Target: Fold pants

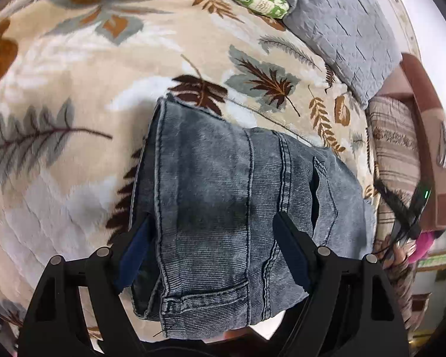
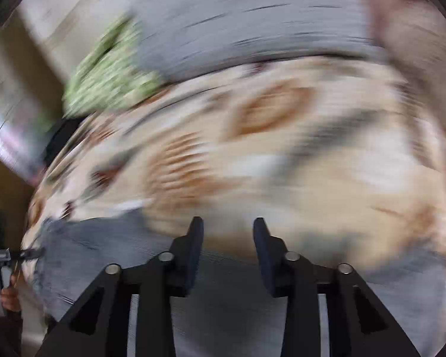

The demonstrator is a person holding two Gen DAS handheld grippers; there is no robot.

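Left wrist view: folded grey-blue pants (image 1: pixel 229 202) lie on leaf-print blanket (image 1: pixel 74 74) | left gripper (image 1: pixel 212 229) spread wide, fingers either side of the pants, not pinching | grey quilted pillow (image 1: pixel 342 29) beyond | right wrist view blurred: right gripper (image 2: pixel 228 232) parted, nothing between fingers, pants (image 2: pixel 110 250) below

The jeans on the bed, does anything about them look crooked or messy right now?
Mostly tidy. The jeans lie folded into a compact bundle on the leaf-print blanket. One oddity: a back pocket gapes open on the right side, and the lower layers stick out unevenly along the left edge.
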